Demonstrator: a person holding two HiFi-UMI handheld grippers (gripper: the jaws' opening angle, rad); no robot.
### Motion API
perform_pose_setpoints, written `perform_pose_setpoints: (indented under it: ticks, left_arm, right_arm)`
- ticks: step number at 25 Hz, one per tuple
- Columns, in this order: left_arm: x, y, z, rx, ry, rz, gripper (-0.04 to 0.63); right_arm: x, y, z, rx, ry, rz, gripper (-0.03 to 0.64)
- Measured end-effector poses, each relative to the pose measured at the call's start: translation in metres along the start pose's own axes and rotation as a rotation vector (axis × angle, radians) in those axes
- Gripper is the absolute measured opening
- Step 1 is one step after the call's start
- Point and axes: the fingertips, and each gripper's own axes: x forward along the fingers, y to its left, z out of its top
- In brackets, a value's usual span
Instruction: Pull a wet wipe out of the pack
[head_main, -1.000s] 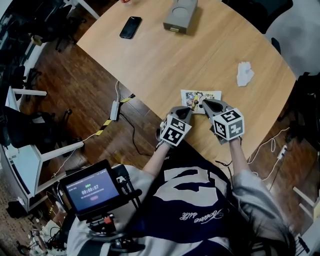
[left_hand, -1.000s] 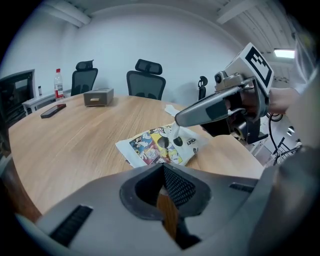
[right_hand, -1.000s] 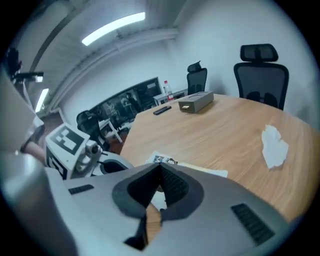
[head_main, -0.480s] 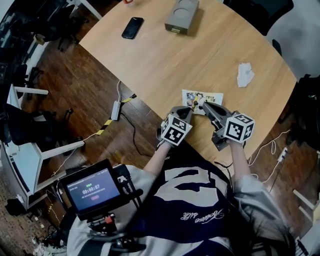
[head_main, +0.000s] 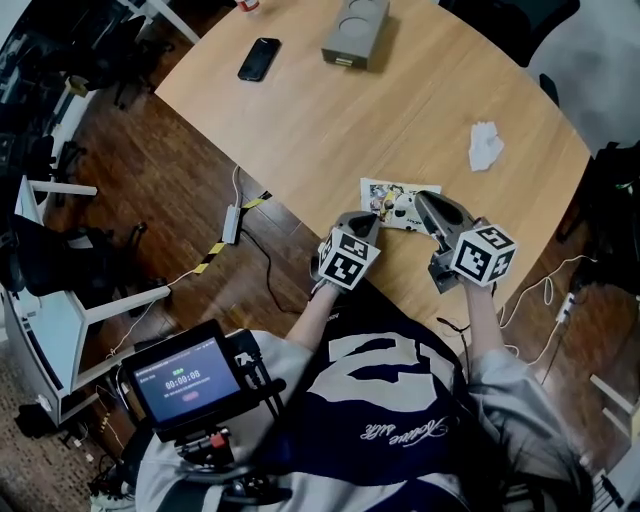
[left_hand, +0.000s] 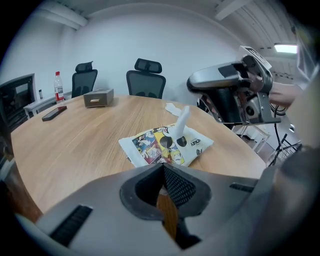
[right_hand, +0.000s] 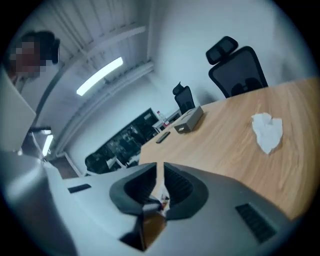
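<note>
The wet wipe pack (head_main: 392, 196), printed with cartoon figures, lies flat near the table's front edge (left_hand: 165, 145). A white wipe (left_hand: 182, 121) stands up out of its opening. My right gripper (head_main: 418, 201) hangs above the pack, shut on the top of that wipe; a thin white strip shows between its pads (right_hand: 161, 192). In the left gripper view the right gripper (left_hand: 194, 84) is at the upper right. My left gripper (head_main: 372, 218) is shut with its tips at the pack's near edge (left_hand: 162, 170). Nothing shows between its pads.
A crumpled white wipe (head_main: 486, 146) lies on the round wooden table (head_main: 330, 130) to the right. At the far side of the table lie a black phone (head_main: 259, 58) and a grey box (head_main: 355, 30). Office chairs (left_hand: 146, 80) stand beyond it. The table's edge runs just under my grippers.
My right gripper has risen and rolled, and the wipe now sticks up out of the pack. The left gripper and the pack have stayed put.
</note>
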Motion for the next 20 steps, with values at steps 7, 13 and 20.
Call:
perform_pose_setpoints:
  ticks: [7,13,20]
  left_arm:
    - [0.002,-0.003,-0.002,-0.004,0.01,-0.004,0.002]
    - [0.003,-0.002,-0.001,-0.005,0.012,-0.003,0.002]
    - [0.005,-0.003,-0.002,-0.005,0.026,-0.004,0.002]
  right_arm:
    - [0.012,-0.012,-0.043,-0.152,0.165,-0.067,0.163]
    - [0.031,-0.022,-0.053,-0.235,0.228,-0.12,0.158]
    - [0.029,-0.004,-0.05,-0.19,0.253,-0.062,0.003]
